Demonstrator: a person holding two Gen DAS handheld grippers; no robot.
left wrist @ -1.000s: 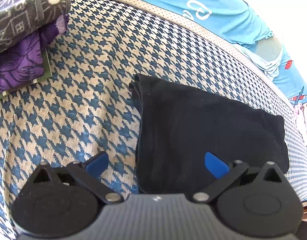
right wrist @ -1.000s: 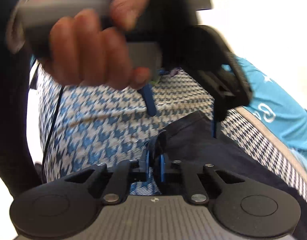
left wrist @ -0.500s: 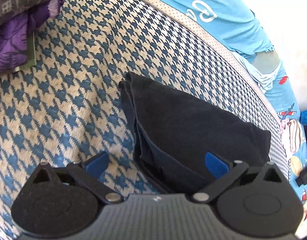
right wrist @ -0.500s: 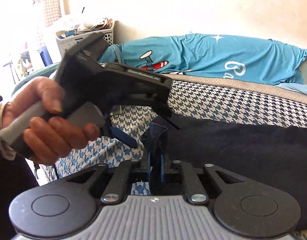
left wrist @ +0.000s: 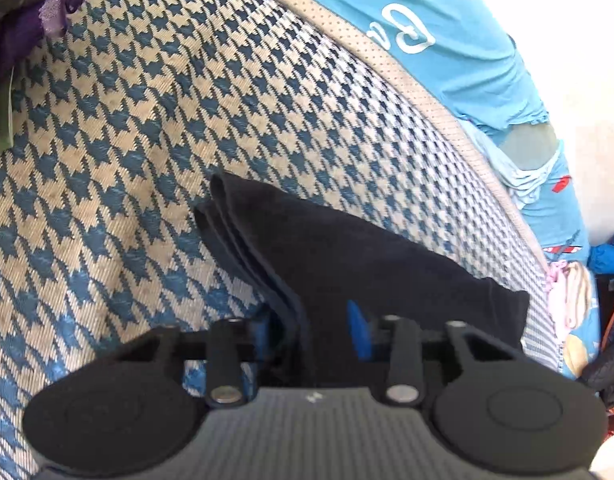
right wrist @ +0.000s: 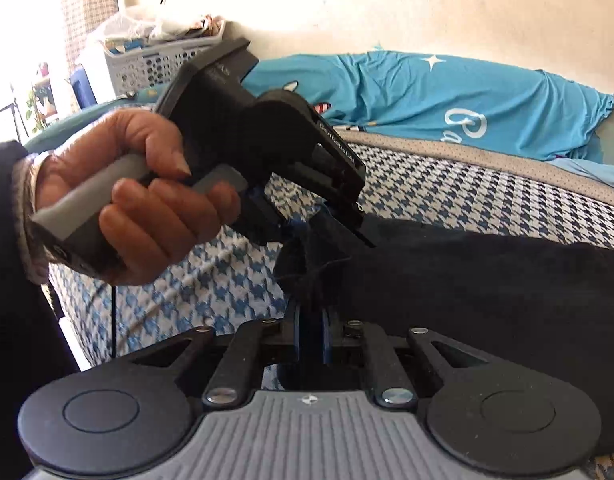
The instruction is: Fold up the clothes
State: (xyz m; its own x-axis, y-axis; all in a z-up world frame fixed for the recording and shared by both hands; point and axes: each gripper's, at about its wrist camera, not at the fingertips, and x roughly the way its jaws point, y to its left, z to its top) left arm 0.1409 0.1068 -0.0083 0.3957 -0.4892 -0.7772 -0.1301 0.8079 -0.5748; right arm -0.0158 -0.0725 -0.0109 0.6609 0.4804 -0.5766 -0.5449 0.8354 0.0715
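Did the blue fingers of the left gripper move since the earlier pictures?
Yes. The left gripper fingers have come together over the near edge of the folded black cloth, which lies on the houndstooth bed cover.

Not much to read from my end. The left gripper has "GenRobot.AI" in small white letters along its black body in the right wrist view. The turquoise sheet has big white cursive, looks like "Ba" or "Ca" before it's cut off, can't make out more.
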